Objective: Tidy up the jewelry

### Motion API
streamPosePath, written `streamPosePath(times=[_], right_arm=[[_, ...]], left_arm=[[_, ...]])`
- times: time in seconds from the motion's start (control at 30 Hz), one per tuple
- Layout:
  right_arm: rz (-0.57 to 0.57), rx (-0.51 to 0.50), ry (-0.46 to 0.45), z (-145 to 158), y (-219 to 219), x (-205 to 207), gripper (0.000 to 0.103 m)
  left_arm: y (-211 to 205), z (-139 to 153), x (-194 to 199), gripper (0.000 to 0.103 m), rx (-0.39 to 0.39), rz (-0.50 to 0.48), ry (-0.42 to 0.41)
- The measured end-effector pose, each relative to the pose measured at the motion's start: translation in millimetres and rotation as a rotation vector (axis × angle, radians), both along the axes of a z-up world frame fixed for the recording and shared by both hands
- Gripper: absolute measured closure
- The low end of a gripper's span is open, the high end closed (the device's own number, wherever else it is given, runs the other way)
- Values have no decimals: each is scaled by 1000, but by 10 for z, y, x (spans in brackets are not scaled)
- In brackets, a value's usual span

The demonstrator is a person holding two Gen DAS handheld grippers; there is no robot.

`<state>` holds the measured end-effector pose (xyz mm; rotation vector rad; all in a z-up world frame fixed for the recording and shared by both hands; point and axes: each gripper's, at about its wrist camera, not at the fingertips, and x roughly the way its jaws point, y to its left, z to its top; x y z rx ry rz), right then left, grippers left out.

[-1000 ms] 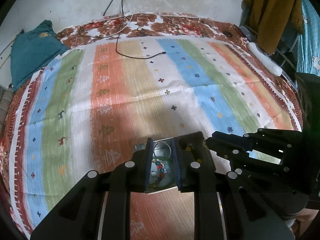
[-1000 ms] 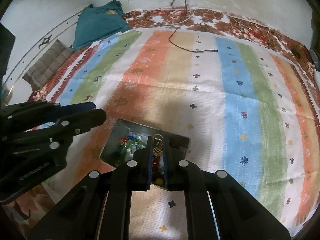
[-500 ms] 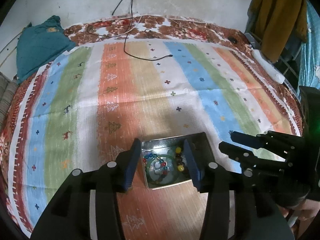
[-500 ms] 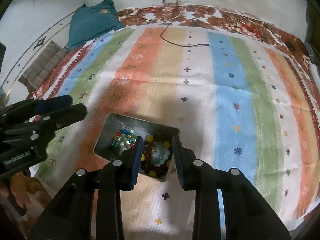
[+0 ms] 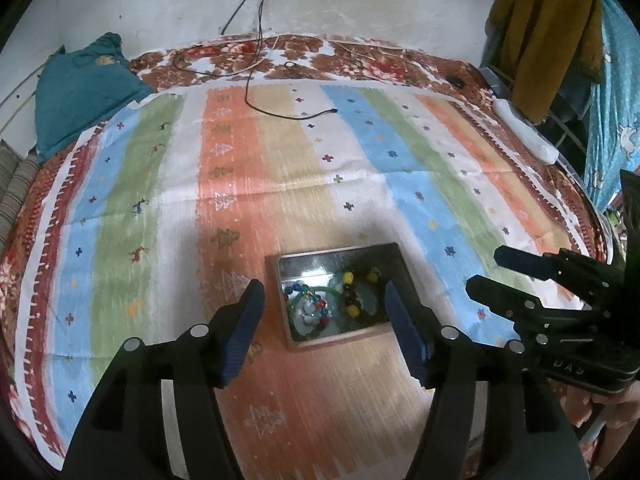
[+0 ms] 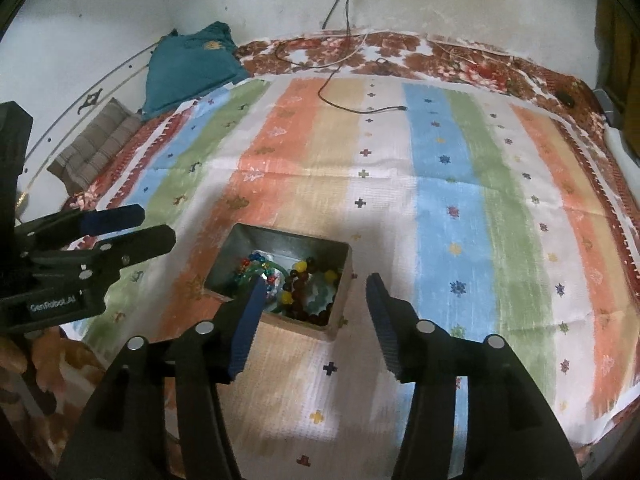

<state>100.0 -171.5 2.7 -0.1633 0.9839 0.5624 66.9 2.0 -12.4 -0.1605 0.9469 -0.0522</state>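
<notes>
A small metal box (image 5: 392, 254) sits on the striped bedspread and shows in the right wrist view too (image 6: 344, 276). Inside lie a multicoloured bead bracelet with a green bangle (image 5: 310, 304) and a dark bead bracelet with yellow beads (image 5: 352, 296), also seen in the right wrist view (image 6: 304, 280). My left gripper (image 5: 324, 330) is open and empty, raised above the box. My right gripper (image 6: 314, 320) is open and empty, just above the box's near side. Each gripper shows in the other's view, the right one at the right edge (image 5: 516, 276) and the left one at the left edge (image 6: 132, 228).
A black cable (image 5: 280, 114) lies across the far part of the bedspread. A teal pillow (image 5: 80, 88) sits at the far left, with a striped cushion (image 6: 96, 144) beside it. Clothes (image 5: 548, 28) hang at the right and a white object (image 5: 524, 132) lies at the bed's right edge.
Both grippers were shut on jewelry over the box. They have opened, dropped the pieces into the box, and pulled back and up.
</notes>
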Motion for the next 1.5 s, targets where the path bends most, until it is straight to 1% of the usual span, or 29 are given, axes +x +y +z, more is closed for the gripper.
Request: streamPosePath(times=[0.03, 0.1, 0.17, 0.3, 0.4, 0.47, 0.57, 0.6, 0.63, 0.7, 0.77, 1.0, 1.23, 1.33, 1.5], right_arm=[[5, 7, -2, 21, -2, -20, 47], [15, 13, -9, 52, -14, -58, 41], [22, 19, -10, 70, -30, -99, 38], [23, 23, -11, 79, -90, -159, 34], [15, 21, -10, 70, -140, -186, 32], [15, 25, -7, 62, -170, -203, 29], [20, 12, -19, 47, -186, -245, 21], [23, 16, -20, 43, -195, -267, 20], [25, 20, -21, 44, -199, -281, 19], [26, 33, -31, 64, -219, -315, 13], [29, 36, -37, 72, -225, -342, 10], [57, 26, -74, 100, -209, -460, 7], [40, 49, -86, 147, -275, -492, 6], [44, 62, -81, 149, -288, -486, 6], [54, 57, -90, 154, -268, -507, 5]], left_arm=[[-7, -3, -20, 36, 3, -1, 0], [-9, 1, -67, 35, 5, -2, 2], [-5, 6, -101, 30, 3, 1, 4], [6, 16, -227, 27, -2, 1, -1], [-21, 15, -352, 23, 15, -9, -17], [-23, 1, -415, 16, 17, -5, -22], [-37, 5, -500, 7, 34, 3, -46], [-26, 15, -520, 6, 31, 8, -55], [-17, 21, -536, 6, 27, 11, -61], [-7, 24, -568, 6, 19, 12, -67], [-17, 19, -586, 6, 24, 9, -66], [-62, 46, -677, 6, 55, 14, -96], [-59, 52, -692, 6, 63, 21, -102], [-82, 59, -709, 6, 81, 19, -114], [-106, 72, -715, 6, 87, 28, -124]])
